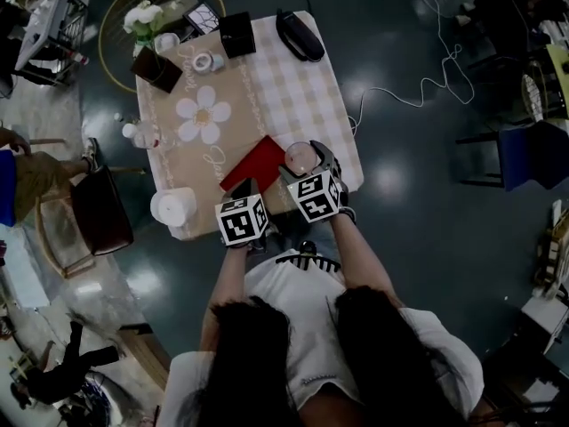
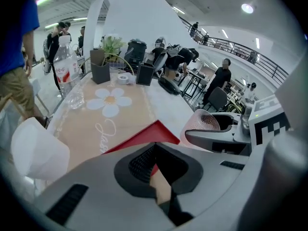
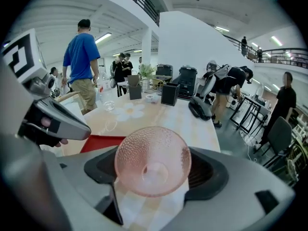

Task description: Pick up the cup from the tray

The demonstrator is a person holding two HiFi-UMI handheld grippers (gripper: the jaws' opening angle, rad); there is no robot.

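A pink dimpled glass cup (image 3: 151,162) sits between the jaws of my right gripper (image 3: 153,174), which is shut on it. The cup (image 1: 300,157) hangs over the checked cloth just right of the red tray (image 1: 253,163), clear of it. In the left gripper view the cup (image 2: 206,123) stands upright in the right gripper (image 2: 216,136). My left gripper (image 1: 252,189) is at the tray's near corner. Its jaws are closed with the red tray (image 2: 144,134) at their tips.
The table (image 1: 302,87) holds a white roll (image 1: 173,207) at its near left corner, a clear water bottle (image 2: 65,66), a potted plant (image 1: 142,16), black boxes (image 1: 237,34) and a black object (image 1: 300,34) at the far end. A brown chair (image 1: 98,212) stands left.
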